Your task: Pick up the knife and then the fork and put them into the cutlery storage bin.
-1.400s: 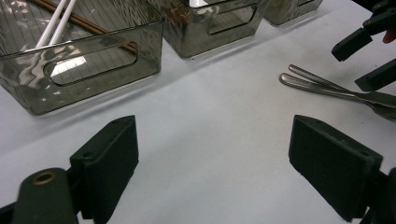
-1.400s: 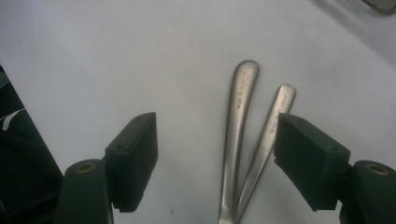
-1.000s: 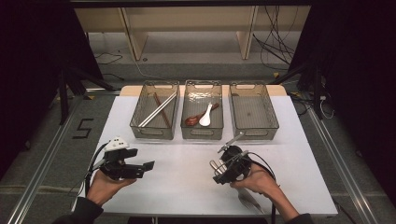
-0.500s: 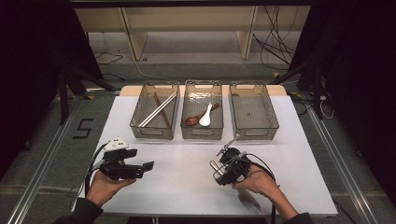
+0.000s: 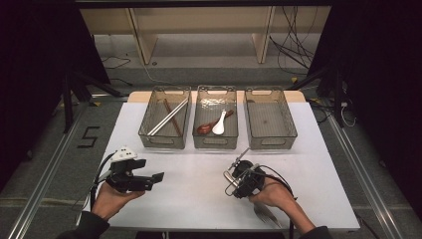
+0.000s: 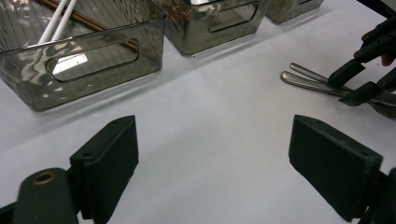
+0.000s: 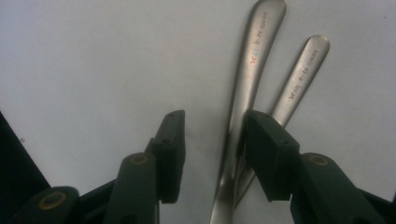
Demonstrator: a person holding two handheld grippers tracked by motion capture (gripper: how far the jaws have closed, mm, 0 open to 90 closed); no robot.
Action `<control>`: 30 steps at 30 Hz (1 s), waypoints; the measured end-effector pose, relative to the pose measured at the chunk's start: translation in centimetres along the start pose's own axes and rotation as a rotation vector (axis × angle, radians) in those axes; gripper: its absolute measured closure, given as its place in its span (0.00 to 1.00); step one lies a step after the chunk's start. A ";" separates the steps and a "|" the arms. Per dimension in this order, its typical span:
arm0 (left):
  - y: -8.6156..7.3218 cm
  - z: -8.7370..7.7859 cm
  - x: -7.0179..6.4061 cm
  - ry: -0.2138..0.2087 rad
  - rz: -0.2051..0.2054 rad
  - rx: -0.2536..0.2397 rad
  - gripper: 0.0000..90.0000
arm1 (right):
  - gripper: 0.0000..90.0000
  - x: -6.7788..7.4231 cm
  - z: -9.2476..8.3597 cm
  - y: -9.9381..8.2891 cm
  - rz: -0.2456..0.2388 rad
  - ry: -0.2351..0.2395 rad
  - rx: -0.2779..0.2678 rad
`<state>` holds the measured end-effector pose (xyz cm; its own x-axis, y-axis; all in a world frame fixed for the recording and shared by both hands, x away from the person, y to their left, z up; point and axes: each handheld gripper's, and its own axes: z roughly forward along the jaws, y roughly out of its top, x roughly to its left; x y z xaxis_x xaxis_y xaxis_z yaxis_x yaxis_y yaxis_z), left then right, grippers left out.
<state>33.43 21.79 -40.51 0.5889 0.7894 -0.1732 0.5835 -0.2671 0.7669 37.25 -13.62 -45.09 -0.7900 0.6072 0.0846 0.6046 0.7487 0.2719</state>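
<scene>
Two metal utensils lie side by side on the white table [image 5: 199, 209]; their tined ends [image 5: 264, 213] show under the right hand. My right gripper [image 7: 215, 119] points down over their handles. The longer handle [image 7: 254, 60] lies between its jaws against the right pad, and the left pad stands clear of it. The shorter handle [image 7: 301, 70] lies outside the right jaw. These jaws have just been closing. My left gripper [image 6: 212, 126] is held wide open and empty above bare table at the near left [image 5: 158, 178]. It looks across at the right gripper [image 6: 359, 79] and the handles [image 6: 308, 79].
Three clear grey bins stand in a row at the back. The left bin [image 5: 165, 142] holds white and brown chopsticks [image 5: 169, 117]. A white spoon [image 5: 219, 124] and a brown spoon [image 5: 205, 128] lie in the middle bin [image 5: 215, 143]. The right bin [image 5: 271, 143] holds nothing.
The right gripper has shifted very slightly toward the near edge of the table. The left hand and gripper have kept still.
</scene>
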 end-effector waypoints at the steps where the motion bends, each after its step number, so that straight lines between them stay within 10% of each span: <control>1: 0.0 0.0 0.0 0.000 -0.001 -0.001 0.17 | 0.66 0.0 0.1 0.0 0.000 -0.006 0.005; 30: -0.4 -0.2 -0.1 -0.003 0.006 0.014 0.17 | 0.80 0.2 0.6 0.0 -0.040 -0.031 0.127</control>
<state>33.06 21.95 -40.72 0.5941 0.7863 -0.1699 0.5875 -0.2798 0.7593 37.11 -13.35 -45.61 -0.8114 0.5826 0.0464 0.5823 0.7989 0.1509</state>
